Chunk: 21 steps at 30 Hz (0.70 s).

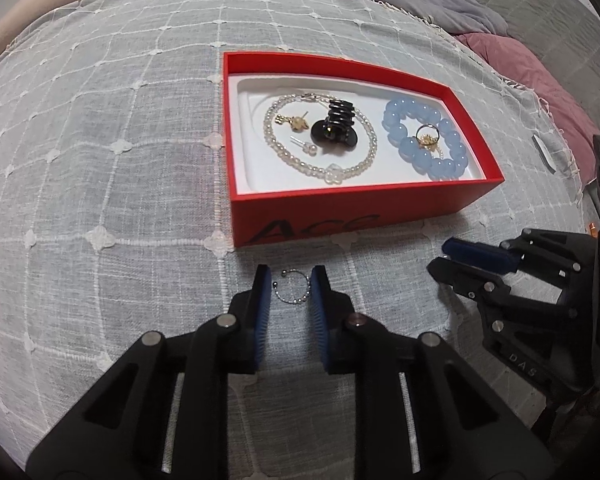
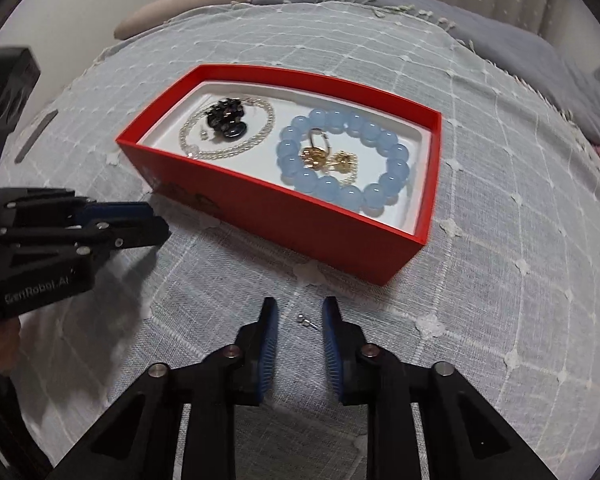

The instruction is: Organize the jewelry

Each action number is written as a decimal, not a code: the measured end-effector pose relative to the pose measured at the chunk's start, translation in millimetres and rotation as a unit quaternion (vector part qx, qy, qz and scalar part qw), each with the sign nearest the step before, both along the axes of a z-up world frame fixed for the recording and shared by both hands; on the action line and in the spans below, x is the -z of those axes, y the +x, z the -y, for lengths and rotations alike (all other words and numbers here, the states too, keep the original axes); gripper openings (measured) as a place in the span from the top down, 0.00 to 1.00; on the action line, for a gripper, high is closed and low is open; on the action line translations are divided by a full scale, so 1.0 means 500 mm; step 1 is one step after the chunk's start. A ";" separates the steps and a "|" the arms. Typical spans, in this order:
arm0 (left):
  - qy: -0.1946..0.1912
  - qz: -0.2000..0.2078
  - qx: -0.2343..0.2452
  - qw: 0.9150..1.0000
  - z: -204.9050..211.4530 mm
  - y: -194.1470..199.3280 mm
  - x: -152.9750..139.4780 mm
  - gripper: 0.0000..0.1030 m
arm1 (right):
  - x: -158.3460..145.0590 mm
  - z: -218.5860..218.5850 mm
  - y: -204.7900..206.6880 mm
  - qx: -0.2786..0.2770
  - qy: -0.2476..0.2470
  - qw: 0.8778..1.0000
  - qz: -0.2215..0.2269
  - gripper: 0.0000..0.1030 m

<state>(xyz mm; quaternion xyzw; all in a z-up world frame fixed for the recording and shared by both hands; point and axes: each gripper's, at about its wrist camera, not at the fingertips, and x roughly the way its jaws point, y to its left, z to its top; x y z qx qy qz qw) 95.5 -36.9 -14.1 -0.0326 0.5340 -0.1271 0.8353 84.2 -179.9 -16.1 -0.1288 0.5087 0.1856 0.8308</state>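
Both sets of jaws stood apart, holding nothing; the left gripper (image 1: 290, 280) had its blue pads (image 1: 263, 304) either side of a small ball-chain ring (image 1: 294, 288) lying on the checked cloth (image 1: 100, 160), the right-hand pad just touching or overlapping the chain's edge; the right gripper (image 2: 298, 316) straddled a tiny stud earring (image 2: 306, 322) that lay loose between its fingertips, touching neither. From the left wrist view the red box (image 1: 340, 204) sat at about twelve to one o'clock, near the chain, already holding a pearl bracelet (image 1: 320, 140), a black hair clip (image 1: 334, 128) and a blue bead bracelet (image 1: 426, 140) with a gold ring (image 1: 426, 136) inside it. To my eye the step was the pick-up; I judged it wise to press the tips down into the soft cloth before closing, since both pieces were thin and could slip under the pads; closing slowly and centring on the chain's loop would help; the stud, being smaller, looked the likelier to roll or be lost.
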 end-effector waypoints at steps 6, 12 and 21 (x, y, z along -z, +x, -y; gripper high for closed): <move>-0.003 -0.001 -0.002 1.000 -0.005 -0.002 -0.001 0.79 | 0.002 -0.022 -0.021 -0.021 -0.027 0.999 0.009 0.93; -0.008 -0.001 -0.001 1.000 -0.008 -0.001 -0.005 0.85 | -0.008 -0.023 -0.019 -0.017 -0.020 1.000 0.009 0.95; -0.016 -0.004 -0.006 1.000 -0.019 -0.002 -0.010 0.85 | -0.050 0.035 0.001 0.020 0.063 0.998 -0.013 0.95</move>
